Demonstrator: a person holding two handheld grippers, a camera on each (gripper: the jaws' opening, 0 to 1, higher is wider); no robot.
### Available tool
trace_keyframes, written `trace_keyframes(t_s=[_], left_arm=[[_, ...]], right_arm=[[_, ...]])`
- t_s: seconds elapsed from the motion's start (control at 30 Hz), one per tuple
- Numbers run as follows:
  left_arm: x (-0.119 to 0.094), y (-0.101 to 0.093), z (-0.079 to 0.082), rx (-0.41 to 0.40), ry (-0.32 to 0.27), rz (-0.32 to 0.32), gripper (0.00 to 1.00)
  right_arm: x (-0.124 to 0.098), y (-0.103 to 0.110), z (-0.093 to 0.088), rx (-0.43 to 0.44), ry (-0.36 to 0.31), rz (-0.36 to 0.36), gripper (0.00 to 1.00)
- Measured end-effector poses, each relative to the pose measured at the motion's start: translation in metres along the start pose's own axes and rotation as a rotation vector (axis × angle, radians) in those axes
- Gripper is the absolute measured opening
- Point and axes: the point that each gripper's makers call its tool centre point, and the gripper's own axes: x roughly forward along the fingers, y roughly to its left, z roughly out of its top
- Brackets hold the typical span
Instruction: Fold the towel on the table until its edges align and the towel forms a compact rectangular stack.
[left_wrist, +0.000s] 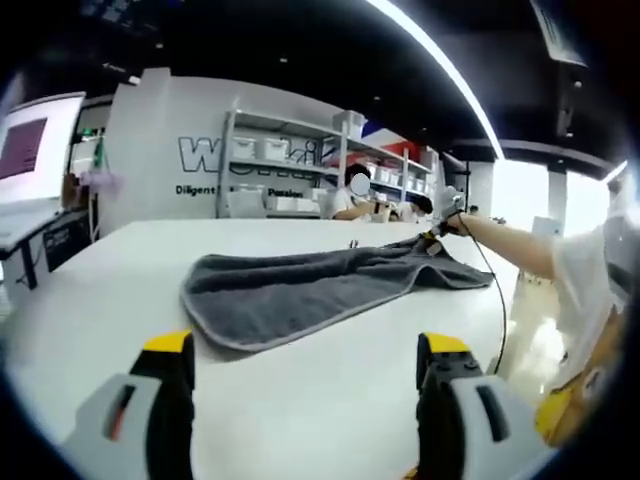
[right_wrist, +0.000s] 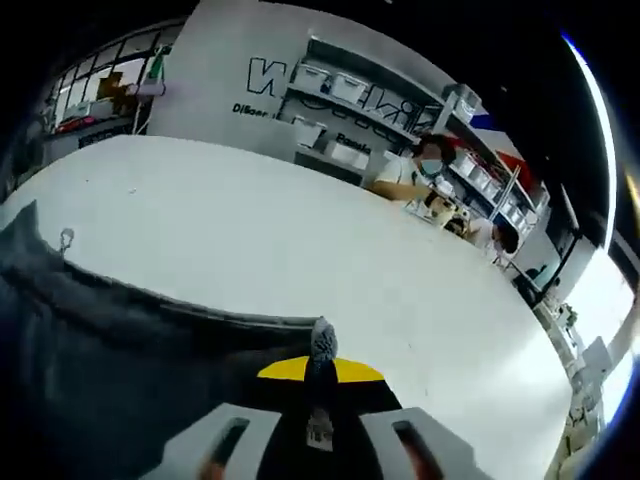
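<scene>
Towel: grey terry-cloth towel (left_wrist: 300, 290) lies rumpled on white table (left_wrist: 330, 400).
Left gripper (left_wrist: 305, 350): released, holding nothing.
Right gripper (right_wrist: 320, 368): clenched on a towel corner.
Progress: no aligned fold visible; most folding remains.

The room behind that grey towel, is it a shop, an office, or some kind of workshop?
Probably a lab or workshop. A large white table holds the towel, metal shelving with storage bins lines a lettered wall, and people work at a bench behind.

Dark grey towel (left_wrist: 310, 290), white table (left_wrist: 330, 400), yellow-tipped black jaws.
</scene>
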Motion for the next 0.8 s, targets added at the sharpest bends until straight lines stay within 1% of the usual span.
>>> trace_keyframes(t_s=[0.13, 0.27, 0.33, 0.5, 0.63, 0.77, 0.8], left_arm=[[0.0, 0.001, -0.001, 0.001, 0.006, 0.009, 0.97], [0.0, 0.002, -0.002, 0.003, 0.011, 0.016, 0.97], [0.0, 0.002, -0.002, 0.005, 0.013, 0.017, 0.97], [0.001, -0.001, -0.002, 0.005, 0.014, 0.01, 0.97], [0.002, -0.005, -0.002, 0.008, 0.013, -0.005, 0.96], [0.0, -0.007, -0.001, 0.011, 0.01, -0.012, 0.96], [0.0, -0.008, -0.001, 0.011, 0.008, -0.014, 0.96]], right_arm=[[0.014, 0.004, -0.017, 0.013, 0.037, -0.008, 0.06], [0.021, 0.006, -0.025, 0.032, 0.051, -0.008, 0.07], [0.02, 0.008, -0.026, 0.035, 0.053, -0.006, 0.09], [0.012, 0.006, -0.021, 0.036, 0.04, 0.0, 0.15], [0.0, 0.001, -0.012, 0.029, 0.019, -0.012, 0.19], [-0.016, -0.005, -0.001, 0.035, -0.021, -0.022, 0.26], [-0.022, -0.007, 0.003, 0.04, -0.043, -0.023, 0.28]])
